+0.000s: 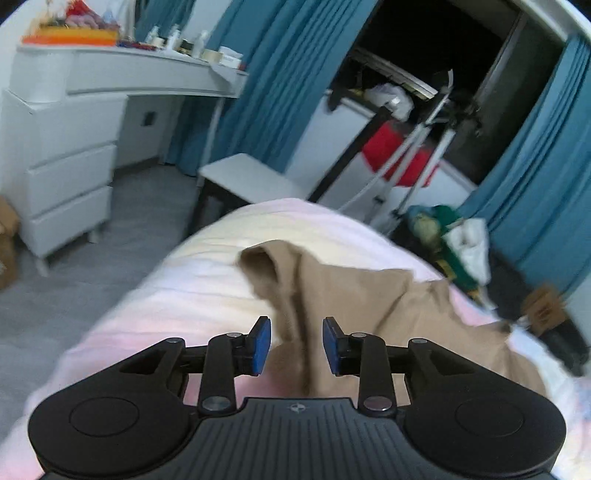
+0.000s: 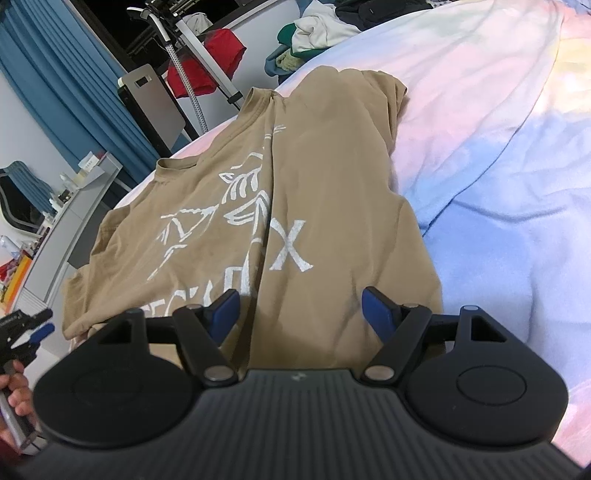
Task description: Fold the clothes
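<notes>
**Both grippers over the tan shirt, nothing pinched**

Left wrist view: my left gripper has its blue pads spread apart, holding nothing. A raised fold of the tan shirt lies just ahead at 12 o'clock on the pastel bedspread; a white dresser stands at 10 o'clock.

Right wrist view: my right gripper is spread wide above the shirt's lower part. The shirt lies print-up, a crease down its middle, collar toward 11 o'clock. A clothes pile sits at 12 o'clock.
</notes>
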`<state>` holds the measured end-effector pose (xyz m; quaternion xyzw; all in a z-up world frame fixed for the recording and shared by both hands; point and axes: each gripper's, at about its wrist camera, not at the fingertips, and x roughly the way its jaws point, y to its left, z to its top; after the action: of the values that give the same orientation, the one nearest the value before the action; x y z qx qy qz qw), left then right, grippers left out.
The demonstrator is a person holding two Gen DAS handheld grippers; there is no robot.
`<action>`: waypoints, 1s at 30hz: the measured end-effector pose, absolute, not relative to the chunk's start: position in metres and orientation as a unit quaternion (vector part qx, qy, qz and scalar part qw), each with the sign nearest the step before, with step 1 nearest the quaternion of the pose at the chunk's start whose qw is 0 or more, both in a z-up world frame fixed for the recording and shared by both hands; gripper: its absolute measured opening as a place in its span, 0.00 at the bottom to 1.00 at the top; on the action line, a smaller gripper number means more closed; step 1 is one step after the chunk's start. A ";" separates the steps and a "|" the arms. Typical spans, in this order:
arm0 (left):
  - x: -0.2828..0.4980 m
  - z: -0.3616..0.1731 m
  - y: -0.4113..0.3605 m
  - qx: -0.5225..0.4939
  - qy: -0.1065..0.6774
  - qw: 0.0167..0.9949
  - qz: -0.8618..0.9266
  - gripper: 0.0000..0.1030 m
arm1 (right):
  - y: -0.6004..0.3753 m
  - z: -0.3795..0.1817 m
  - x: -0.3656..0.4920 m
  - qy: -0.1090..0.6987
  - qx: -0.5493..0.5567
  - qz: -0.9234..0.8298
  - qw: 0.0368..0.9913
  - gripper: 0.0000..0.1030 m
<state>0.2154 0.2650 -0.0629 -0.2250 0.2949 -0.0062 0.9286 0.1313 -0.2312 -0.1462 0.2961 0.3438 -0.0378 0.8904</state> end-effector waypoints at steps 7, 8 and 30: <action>0.226 -0.075 0.235 -0.136 0.272 0.951 -0.049 0.26 | -0.227 -0.146 0.135 0.344 0.287 -0.042 0.893 0.73; 0.224 -0.073 0.224 -0.112 0.260 0.957 -0.061 0.26 | -0.226 -0.146 0.136 0.343 0.285 -0.043 0.894 0.73; 0.251 -0.081 0.270 -0.250 0.254 0.934 -0.026 0.36 | -0.222 -0.147 0.137 0.343 0.271 -0.047 0.898 0.74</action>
<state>0.2506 0.2695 -0.0809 -0.2504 0.2540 -0.0264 0.9339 0.1368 -0.2216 -0.1474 0.2707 0.3429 -0.0471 0.8983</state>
